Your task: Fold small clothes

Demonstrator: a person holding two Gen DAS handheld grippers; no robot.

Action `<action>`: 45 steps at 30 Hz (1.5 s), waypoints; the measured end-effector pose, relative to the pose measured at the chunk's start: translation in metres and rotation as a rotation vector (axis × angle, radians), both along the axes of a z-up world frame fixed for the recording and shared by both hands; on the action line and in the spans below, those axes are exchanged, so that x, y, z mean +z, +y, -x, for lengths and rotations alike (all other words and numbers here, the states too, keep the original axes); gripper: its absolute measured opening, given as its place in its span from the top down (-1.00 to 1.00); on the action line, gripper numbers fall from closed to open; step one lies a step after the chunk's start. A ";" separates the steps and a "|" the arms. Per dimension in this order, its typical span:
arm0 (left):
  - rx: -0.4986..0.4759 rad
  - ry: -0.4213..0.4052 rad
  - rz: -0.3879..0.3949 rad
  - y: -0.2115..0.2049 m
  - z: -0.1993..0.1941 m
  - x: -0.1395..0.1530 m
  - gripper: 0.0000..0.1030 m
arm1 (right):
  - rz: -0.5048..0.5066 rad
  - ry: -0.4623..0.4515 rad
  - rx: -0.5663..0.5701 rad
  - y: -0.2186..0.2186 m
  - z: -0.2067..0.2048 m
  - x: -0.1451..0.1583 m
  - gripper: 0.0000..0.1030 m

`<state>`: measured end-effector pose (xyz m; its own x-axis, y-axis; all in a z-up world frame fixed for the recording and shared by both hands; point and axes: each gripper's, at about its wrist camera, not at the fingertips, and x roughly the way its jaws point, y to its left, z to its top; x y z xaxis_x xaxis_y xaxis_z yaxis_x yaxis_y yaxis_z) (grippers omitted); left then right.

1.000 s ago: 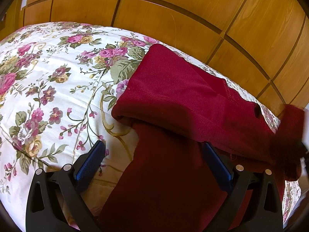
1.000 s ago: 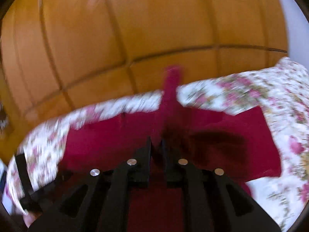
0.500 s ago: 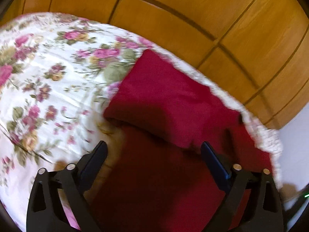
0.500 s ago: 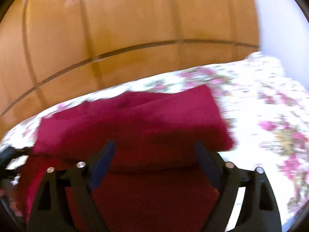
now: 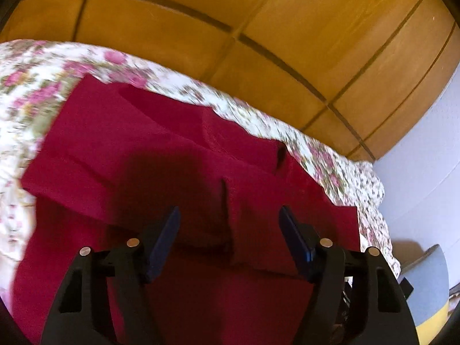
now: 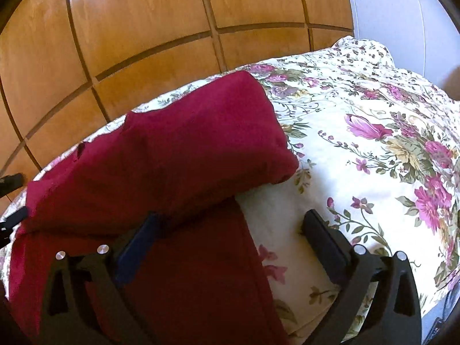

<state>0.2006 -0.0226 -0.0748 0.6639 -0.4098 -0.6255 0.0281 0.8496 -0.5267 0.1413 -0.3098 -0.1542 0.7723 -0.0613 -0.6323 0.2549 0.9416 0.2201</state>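
A dark red garment (image 5: 149, 155) lies partly folded on a floral bedsheet (image 5: 34, 86), with its upper part doubled over the lower part. My left gripper (image 5: 228, 224) is open and empty, hovering just above the folded layers near a sleeve edge. In the right wrist view the same red garment (image 6: 178, 155) fills the left side, its folded edge ending on the sheet (image 6: 373, 149). My right gripper (image 6: 230, 230) is open and empty, straddling the garment's right edge, its left finger over the red cloth and its right finger over the sheet.
A wooden panelled wall (image 5: 230, 8) runs behind the bed and also shows in the right wrist view (image 6: 129, 28). A white wall (image 5: 425, 155) and a grey-and-yellow object (image 5: 428, 296) sit at the right. The left gripper's tip (image 6: 11, 184) shows at the far left.
My right gripper has let go of the red cloth it held up and is open. The cloth now lies folded over. My left gripper has swung rightwards over the garment.
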 end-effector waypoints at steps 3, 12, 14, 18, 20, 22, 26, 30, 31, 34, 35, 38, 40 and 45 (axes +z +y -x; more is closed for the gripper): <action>-0.047 0.055 -0.035 -0.017 -0.015 -0.015 -0.04 | -0.033 -0.027 0.005 -0.005 0.003 -0.001 -0.95; -0.014 -0.047 0.002 0.002 -0.016 0.005 0.84 | -0.047 -0.049 0.011 -0.003 0.003 0.003 -0.95; 0.024 -0.065 0.012 0.018 -0.018 0.011 0.84 | -0.048 -0.053 0.010 -0.003 0.004 0.003 -0.95; 0.084 -0.046 -0.049 0.049 -0.025 -0.003 0.84 | -0.049 -0.057 0.010 -0.002 0.005 0.003 -0.95; 0.079 -0.016 -0.062 0.057 -0.028 -0.019 0.84 | -0.040 -0.052 0.006 -0.001 0.004 0.004 -0.95; 0.060 0.019 -0.072 0.062 -0.028 -0.040 0.82 | -0.013 -0.013 -0.001 0.003 0.000 0.006 -0.95; 0.052 -0.010 0.039 0.077 -0.021 -0.053 0.77 | 0.055 0.041 -0.045 0.006 -0.010 0.017 -0.95; 0.051 -0.014 0.035 0.076 -0.020 -0.053 0.77 | 0.039 0.046 -0.065 -0.002 -0.028 0.025 -0.94; 0.051 -0.013 0.027 0.075 -0.019 -0.053 0.77 | 0.049 0.060 -0.070 -0.003 -0.035 0.026 -0.93; 0.052 -0.012 0.019 0.073 -0.017 -0.053 0.77 | 0.074 0.108 -0.069 -0.004 -0.056 0.024 -0.88; 0.052 -0.012 0.019 0.074 -0.018 -0.054 0.77 | 0.067 0.092 -0.082 -0.007 -0.055 0.025 -0.65; 0.054 -0.012 0.003 0.073 -0.019 -0.054 0.77 | 0.102 0.014 -0.261 -0.018 -0.035 0.036 -0.43; 0.052 -0.012 -0.010 0.071 -0.020 -0.054 0.77 | 0.044 0.031 -0.332 -0.030 -0.026 0.027 -0.53; 0.052 -0.015 -0.002 0.073 -0.021 -0.054 0.77 | 0.007 0.127 -0.255 -0.033 -0.028 0.012 -0.69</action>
